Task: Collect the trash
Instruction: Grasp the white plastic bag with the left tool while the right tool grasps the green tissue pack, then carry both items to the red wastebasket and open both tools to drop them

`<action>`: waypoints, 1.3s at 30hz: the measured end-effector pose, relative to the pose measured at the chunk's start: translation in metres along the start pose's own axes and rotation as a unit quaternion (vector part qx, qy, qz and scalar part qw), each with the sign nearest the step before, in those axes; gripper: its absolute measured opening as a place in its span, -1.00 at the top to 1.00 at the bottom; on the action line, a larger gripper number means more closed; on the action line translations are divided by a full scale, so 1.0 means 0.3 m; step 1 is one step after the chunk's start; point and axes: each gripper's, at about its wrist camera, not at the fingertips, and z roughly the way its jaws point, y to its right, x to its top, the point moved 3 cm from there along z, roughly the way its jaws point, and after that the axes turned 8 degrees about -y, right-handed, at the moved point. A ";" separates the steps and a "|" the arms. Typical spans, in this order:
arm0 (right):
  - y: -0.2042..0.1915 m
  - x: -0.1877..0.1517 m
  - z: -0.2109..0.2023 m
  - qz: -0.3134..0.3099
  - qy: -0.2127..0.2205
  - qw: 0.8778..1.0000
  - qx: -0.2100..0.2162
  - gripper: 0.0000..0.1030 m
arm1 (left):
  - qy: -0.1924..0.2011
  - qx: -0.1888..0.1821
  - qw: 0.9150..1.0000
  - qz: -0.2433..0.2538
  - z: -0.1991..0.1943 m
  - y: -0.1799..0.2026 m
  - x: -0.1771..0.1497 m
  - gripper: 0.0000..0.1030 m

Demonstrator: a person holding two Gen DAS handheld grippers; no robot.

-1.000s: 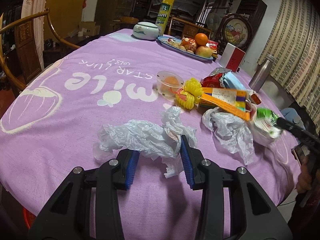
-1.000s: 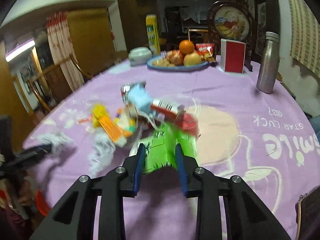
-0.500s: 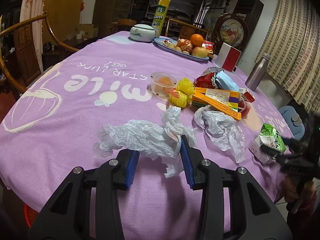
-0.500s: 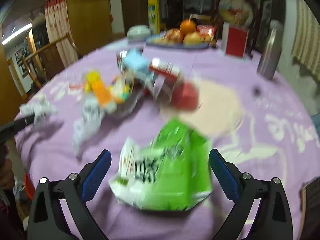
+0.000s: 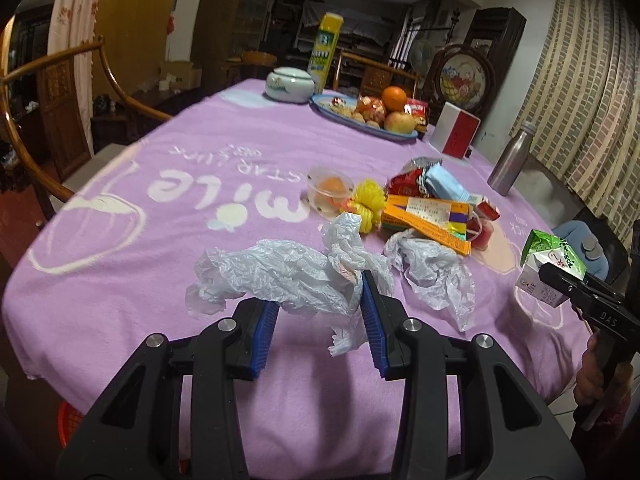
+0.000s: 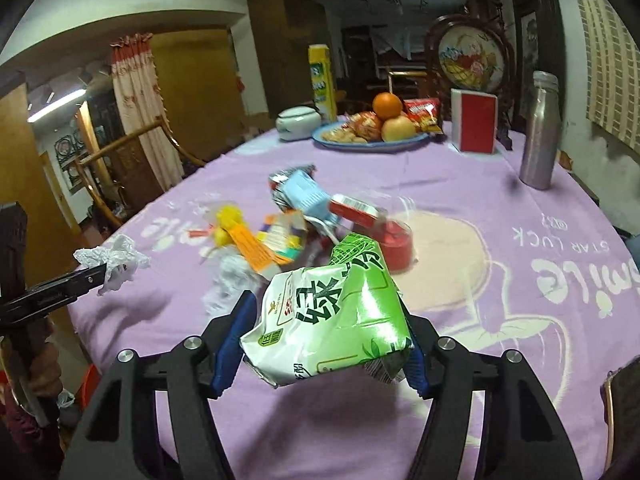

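Near the table's (image 5: 120, 208) front edge, we hold crumpled white plastic (image 5: 280, 276) in our left gripper (image 5: 316, 320), jaws pinching it and lifting it off the purple cloth. Toward the right edge, our right gripper (image 6: 328, 344) grips a green carton (image 6: 332, 312); its jaws have just been closing and now press both sides of the carton, which hangs clear of the cloth. Between them lie a second plastic wad (image 5: 436, 276) and, behind it, a heap of wrappers (image 5: 428, 208). A fruit plate (image 6: 372, 140) and steel bottle (image 6: 540, 132) stand by the far edge.

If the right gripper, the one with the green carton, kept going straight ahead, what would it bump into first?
Probably the red cup at the near edge of the trash pile, just beyond the green carton in the right gripper; depth is hard to judge.
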 end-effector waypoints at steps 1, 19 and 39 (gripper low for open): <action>-0.012 0.003 -0.007 -0.003 0.003 1.000 0.005 -0.26 | 0.003 0.003 1.000 0.000 -0.015 -0.006 -0.002 0.21; -0.606 0.041 -0.032 -0.140 -0.013 0.980 0.142 -0.27 | -0.044 0.138 0.988 -0.055 -0.304 -0.475 -0.309 0.01; -1.240 -0.133 0.088 -0.298 -0.127 0.919 0.223 -0.29 | -0.043 0.273 0.948 -0.161 -0.359 -0.865 -0.495 -0.87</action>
